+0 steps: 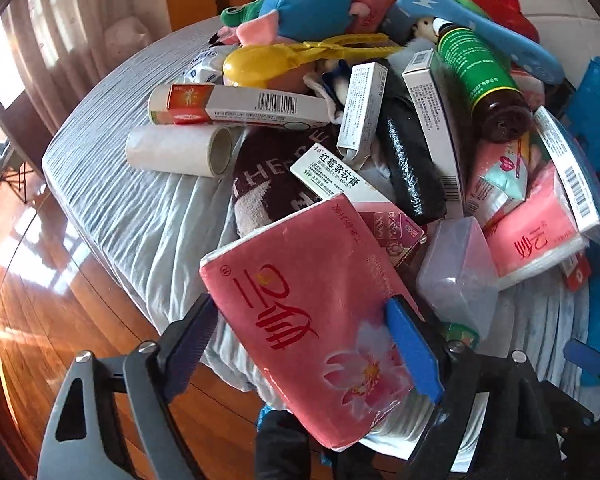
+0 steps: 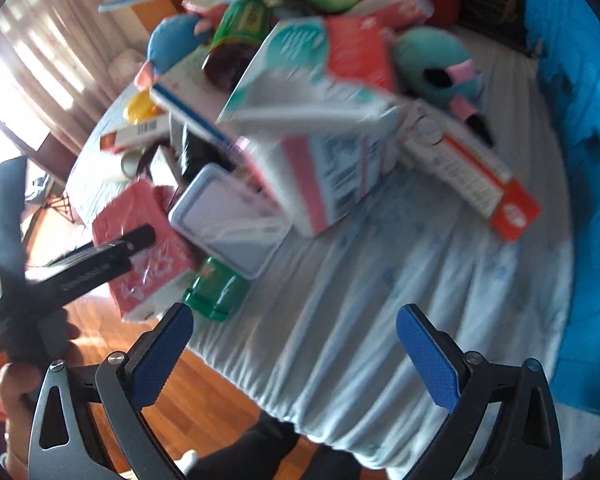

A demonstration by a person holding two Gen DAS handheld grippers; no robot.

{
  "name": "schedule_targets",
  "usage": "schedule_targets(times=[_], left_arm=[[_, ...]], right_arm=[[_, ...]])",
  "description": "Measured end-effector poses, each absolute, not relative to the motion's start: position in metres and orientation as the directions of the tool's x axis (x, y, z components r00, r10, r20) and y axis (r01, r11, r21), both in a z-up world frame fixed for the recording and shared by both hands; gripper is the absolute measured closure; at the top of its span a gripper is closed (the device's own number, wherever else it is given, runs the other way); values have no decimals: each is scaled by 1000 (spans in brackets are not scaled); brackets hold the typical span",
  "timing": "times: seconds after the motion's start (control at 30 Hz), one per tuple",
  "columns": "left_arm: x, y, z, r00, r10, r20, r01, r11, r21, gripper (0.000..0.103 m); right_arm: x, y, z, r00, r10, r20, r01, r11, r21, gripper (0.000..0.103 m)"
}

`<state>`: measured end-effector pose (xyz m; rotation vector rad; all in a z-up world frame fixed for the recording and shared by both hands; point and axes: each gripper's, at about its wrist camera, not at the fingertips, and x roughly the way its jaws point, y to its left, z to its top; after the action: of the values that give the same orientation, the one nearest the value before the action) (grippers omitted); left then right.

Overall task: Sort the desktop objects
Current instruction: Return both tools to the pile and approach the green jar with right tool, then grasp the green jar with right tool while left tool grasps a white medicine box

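Observation:
A heap of objects lies on a table under a pale blue cloth [image 1: 140, 216]. My left gripper [image 1: 300, 332] is shut on a pink tissue pack [image 1: 300, 304] with a flower print, its blue pads on the pack's two long sides, at the heap's near edge. The pack also shows in the right wrist view [image 2: 140, 248], with the left gripper's black body across it. My right gripper [image 2: 296, 344] is open and empty above bare cloth [image 2: 360, 280]. Ahead of it lie a clear plastic box [image 2: 228, 220] and blurred medicine cartons [image 2: 324, 176].
The heap holds a brown bottle with a green label [image 1: 480, 68], white medicine boxes [image 1: 360, 108], a white paper roll [image 1: 176, 152], yellow tongs [image 1: 300, 54], plush toys [image 1: 300, 4] and a second pink pack [image 1: 536, 232]. A blue crate [image 2: 580, 120] stands at the right. Wooden floor [image 1: 40, 300] lies below the table's left edge.

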<state>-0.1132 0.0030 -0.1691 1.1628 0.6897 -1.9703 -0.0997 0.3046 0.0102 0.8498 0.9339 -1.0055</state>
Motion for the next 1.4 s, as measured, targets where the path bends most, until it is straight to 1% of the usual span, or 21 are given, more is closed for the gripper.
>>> schedule_targets(times=[0.1, 0.17, 0.23, 0.33, 0.37, 0.4, 0.43, 0.47, 0.57, 0.6, 0.67, 0.83, 0.9, 1.0, 1.03, 1.1, 1.17, 1.2, 1.27, 1.33, 1.4], left_arm=[[-105, -1, -163, -297, -375, -878, 764, -646, 17, 18], [-104, -5, -160, -285, -395, -873, 748, -661, 54, 17], [-104, -6, -156, -272, -428, -862, 728, -678, 107, 17], [-99, -4, -154, -254, -461, -850, 708, -687, 161, 17], [-97, -9, -153, -255, -452, -855, 711, -687, 151, 17], [-95, -13, -153, -263, -427, -865, 721, -682, 118, 17], [-93, -17, -153, -274, -405, -872, 729, -679, 86, 17], [-93, -18, -153, -290, -381, -878, 732, -679, 52, 17], [-93, -20, -153, -294, -350, -890, 731, -682, 27, 17], [-90, -18, -152, -290, -351, -890, 731, -682, 31, 17], [-83, -20, -149, -282, -345, -895, 738, -675, 27, 17], [-66, -27, -165, -277, -258, -926, 811, -579, -81, 16], [-67, -29, -174, -306, -247, -920, 838, -528, -137, 3], [-79, -34, -181, -372, -221, -902, 838, -497, -224, 1], [-89, -34, -184, -376, -239, -895, 828, -521, -209, 0], [-108, -33, -186, -377, -276, -884, 800, -578, -160, 5], [-136, -33, -192, -315, -332, -889, 764, -645, -30, 25], [-142, -34, -195, -300, -345, -889, 755, -655, 0, 27], [-150, -36, -198, -288, -357, -889, 746, -666, 26, 38], [-147, -36, -194, -294, -352, -888, 750, -662, 14, 38], [-138, -34, -185, -313, -363, -878, 762, -648, -4, 38]], right_arm=[[-83, 307, -7, 261, -267, -928, 935, 307, 175, 0], [-73, 308, -15, 262, -262, -929, 935, 306, 178, 3], [-62, 308, -19, 260, -261, -930, 935, 308, 175, 19], [-51, 304, -30, 251, -252, -935, 938, 301, 171, 27], [-49, 303, -35, 266, -244, -933, 936, 297, 189, 28], [-48, 301, -37, 265, -239, -934, 937, 293, 191, 34], [-47, 301, -39, 253, -236, -938, 939, 292, 180, 43], [-47, 302, -40, 235, -235, -943, 943, 291, 163, 45], [-58, 304, -42, 227, -230, -946, 950, 268, 162, 46], [-63, 305, -40, 189, -250, -950, 959, 257, 124, 47], [-72, 303, -38, 163, -268, -949, 966, 237, 99, 47], [-91, 300, -37, 161, -273, -949, 974, 201, 107, 47], [-92, 299, -37, 168, -272, -947, 972, 205, 113, 47], [-94, 298, -37, 169, -265, -949, 969, 222, 111, 47], [-94, 297, -37, 161, -265, -951, 968, 229, 101, 49], [-95, 294, -36, 151, -265, -952, 967, 238, 87, 52], [-99, 293, -35, 136, -270, -953, 968, 240, 71, 54], [-102, 292, -34, 129, -275, -953, 969, 239, 63, 58], [-110, 289, -33, 116, -285, -952, 972, 229, 49, 59], [-117, 286, -32, 112, -294, -949, 973, 225, 45, 62], [-123, 283, -30, 116, -299, -947, 973, 224, 49, 62]])
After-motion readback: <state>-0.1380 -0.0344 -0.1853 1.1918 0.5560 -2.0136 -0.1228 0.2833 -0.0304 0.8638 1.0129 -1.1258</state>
